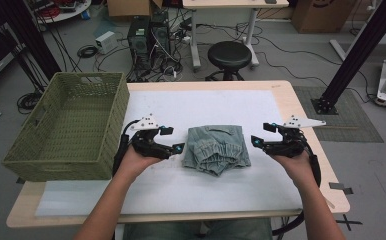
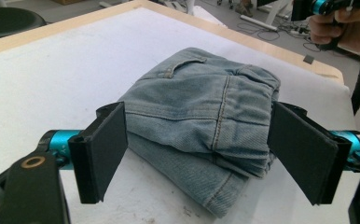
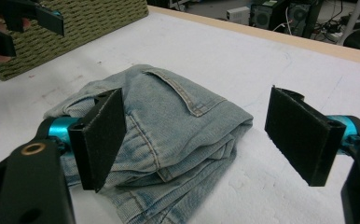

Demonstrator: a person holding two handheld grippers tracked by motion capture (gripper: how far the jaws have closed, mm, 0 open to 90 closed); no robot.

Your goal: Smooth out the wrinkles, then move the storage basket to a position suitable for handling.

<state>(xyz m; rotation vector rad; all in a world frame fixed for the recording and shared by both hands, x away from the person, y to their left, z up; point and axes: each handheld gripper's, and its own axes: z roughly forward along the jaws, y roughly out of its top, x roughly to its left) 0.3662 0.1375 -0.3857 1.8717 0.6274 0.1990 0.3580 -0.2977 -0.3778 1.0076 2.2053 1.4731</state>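
A folded pair of light blue jeans [image 1: 216, 149] lies in the middle of the white mat [image 1: 206, 105]. My left gripper [image 1: 175, 138] is just left of the jeans, its jaws open and aimed at their left edge. In the left gripper view the two black pads stand wide apart in front of the jeans [image 2: 201, 107], with nothing pressed between them. My right gripper [image 1: 261, 134] sits a little off the right edge of the jeans, also open. Its own view has the jeans [image 3: 169, 121] low between its spread jaws, untouched.
A green woven basket [image 1: 56, 167] stands on the table's left end, close to my left hand, and appears again as the basket [image 3: 94, 18]. Beyond the table's far edge [image 1: 206, 84] are a black stool [image 1: 229, 54], computer towers [image 1: 148, 37] and floor cables.
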